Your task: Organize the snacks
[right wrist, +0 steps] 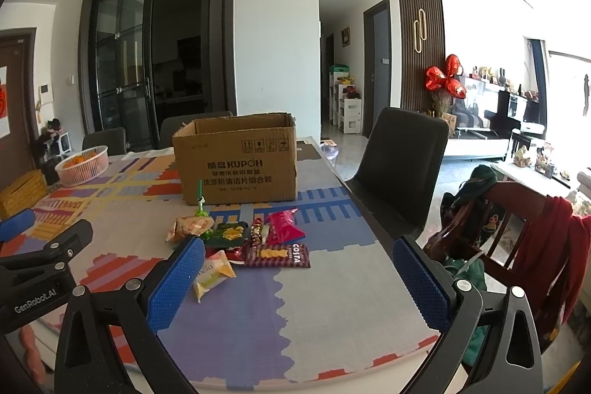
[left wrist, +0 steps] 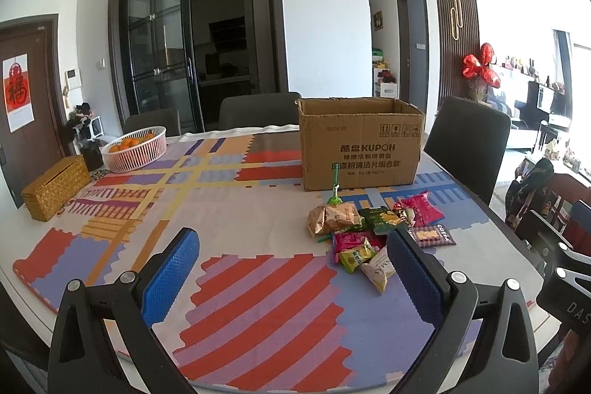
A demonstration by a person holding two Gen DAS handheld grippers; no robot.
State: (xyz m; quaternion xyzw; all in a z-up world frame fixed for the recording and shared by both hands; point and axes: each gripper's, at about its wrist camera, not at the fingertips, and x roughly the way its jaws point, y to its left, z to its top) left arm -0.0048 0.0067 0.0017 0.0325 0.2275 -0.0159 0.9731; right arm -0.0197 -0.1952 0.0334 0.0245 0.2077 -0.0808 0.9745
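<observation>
Both sets of fingers gape empty; snack packets (left wrist: 373, 231) lie ahead, cardboard box (left wrist: 360, 143) beyond. Only the left view shows the fruit basket (left wrist: 135, 148) fully.

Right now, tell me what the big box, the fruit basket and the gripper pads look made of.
Big box: brown corrugated cardboard, matte, with printed text and creased, frayed top edges.
Fruit basket: probably white plastic, with slatted openwork walls.
Gripper pads: blue, with a dimpled, matte texture, likely rubber or soft plastic; both grippers are open, holding nothing.
</observation>
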